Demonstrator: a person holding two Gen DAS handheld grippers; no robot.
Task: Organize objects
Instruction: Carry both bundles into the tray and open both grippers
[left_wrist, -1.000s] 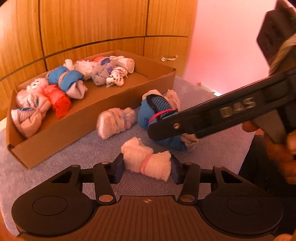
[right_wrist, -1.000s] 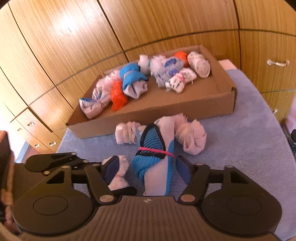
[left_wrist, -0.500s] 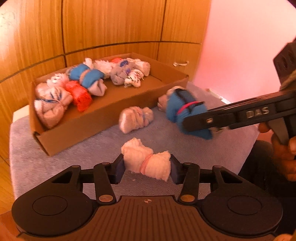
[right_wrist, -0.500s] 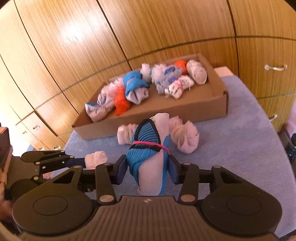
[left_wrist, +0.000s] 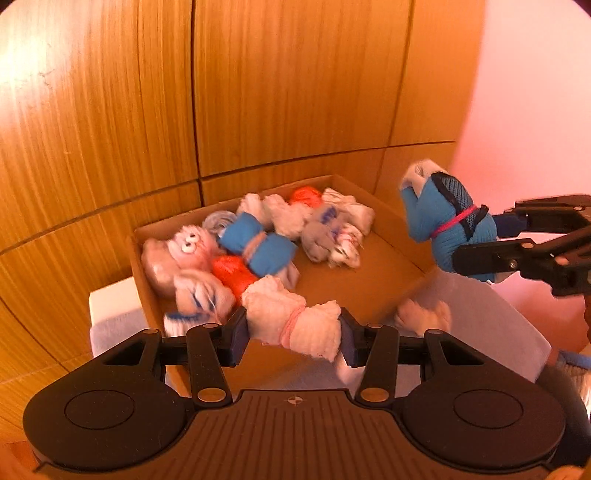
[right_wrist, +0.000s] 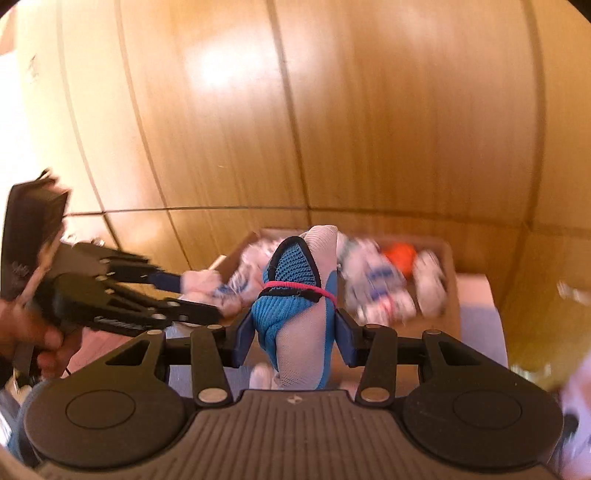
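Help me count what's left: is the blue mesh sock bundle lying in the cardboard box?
No, the blue mesh sock bundle is clamped in the right gripper, held up in front of the cardboard box.

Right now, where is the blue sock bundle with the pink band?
The blue sock bundle is clamped in the right tool, lifted in front of the cardboard box, near its right end.

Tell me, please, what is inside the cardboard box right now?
The cardboard box holds rolled sock bundles along its back and left: a blue one, an orange one, a grey one and pale ones. The held white bundle covers part of the box floor.
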